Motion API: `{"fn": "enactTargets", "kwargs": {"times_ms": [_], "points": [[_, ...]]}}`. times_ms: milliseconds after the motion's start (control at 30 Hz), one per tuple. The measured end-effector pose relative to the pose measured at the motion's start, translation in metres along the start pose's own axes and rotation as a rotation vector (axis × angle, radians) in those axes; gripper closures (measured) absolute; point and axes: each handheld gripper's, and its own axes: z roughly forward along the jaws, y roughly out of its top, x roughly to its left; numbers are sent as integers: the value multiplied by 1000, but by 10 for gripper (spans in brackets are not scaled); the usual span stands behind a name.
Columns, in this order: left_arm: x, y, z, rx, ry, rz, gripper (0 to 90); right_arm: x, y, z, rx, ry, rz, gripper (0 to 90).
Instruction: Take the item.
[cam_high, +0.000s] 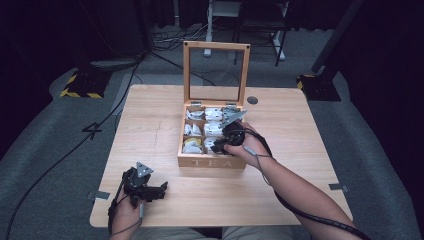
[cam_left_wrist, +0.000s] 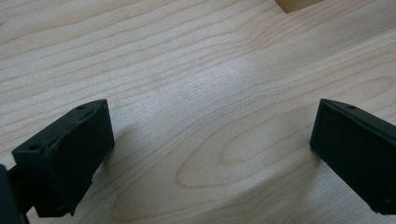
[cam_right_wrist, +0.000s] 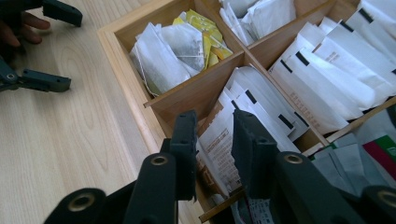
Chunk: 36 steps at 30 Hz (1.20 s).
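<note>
High view: I log a pale wooden table (cam_high: 150, 125) with a light wooden tea box (cam_high: 212, 161), its glass-paned lid (cam_high: 216, 70) upright, near the far middle. My right gripper (cam_high: 220, 145) dips into the box's front right compartment; my left gripper (cam_high: 150, 192) rests near the near edge, open tabletop all round it.

Left gripper view: jaws spread wide over bare wood; a box corner (cam_left_wrist: 296, 4) sits well ahead.

Right gripper view: jaws narrowed around a white paper tea sachet (cam_right_wrist: 219, 144) standing against the divider; I cannot tell whether the pads press it. Neighbouring compartments are tightly packed.
</note>
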Motion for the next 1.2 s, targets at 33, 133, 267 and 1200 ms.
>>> {"fn": "enactTargets", "kwargs": {"times_ms": [33, 133, 267, 1200], "points": [[0, 0, 0, 0, 0, 0, 1, 0, 0, 0, 0, 0, 0, 718], [-1, -1, 0, -3, 4, -8, 1, -1, 3, 6, 25, 3, 5, 738], [-1, -1, -1, -1, 4, -6, 1, -1, 4, 11, 52, 5, -7, 759], [0, 0, 0, -3, 3, -2, 0, 1, 16, -2, 53, -21, -63, 900]]}}
